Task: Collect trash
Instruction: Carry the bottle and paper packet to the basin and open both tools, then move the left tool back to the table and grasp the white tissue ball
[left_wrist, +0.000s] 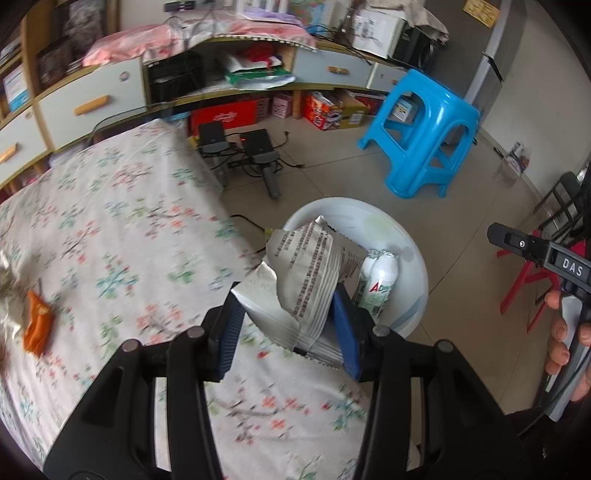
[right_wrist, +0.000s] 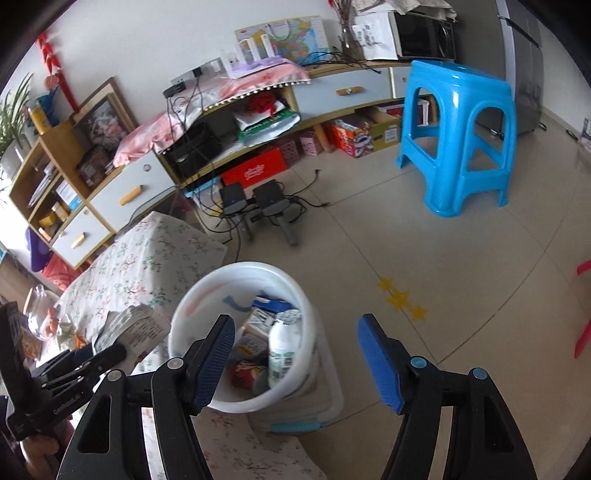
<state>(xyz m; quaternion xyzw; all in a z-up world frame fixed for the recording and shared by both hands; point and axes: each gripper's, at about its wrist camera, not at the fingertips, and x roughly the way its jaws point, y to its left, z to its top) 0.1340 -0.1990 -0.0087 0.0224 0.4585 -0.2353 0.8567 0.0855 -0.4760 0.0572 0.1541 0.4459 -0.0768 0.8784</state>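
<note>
My left gripper is shut on a silver snack wrapper with printed text, held over the table edge just short of the white trash bucket. The bucket holds a white bottle and other trash. In the right wrist view the bucket stands on the floor beside the table, with the bottle and cartons inside. My right gripper is open and empty above the bucket's near side. The left gripper with the wrapper shows at the left. An orange wrapper lies on the table.
The table has a floral cloth. A blue plastic stool stands on the floor beyond the bucket. Two black devices with cables lie by the cabinet. A red chair is at the right. More litter lies on the table.
</note>
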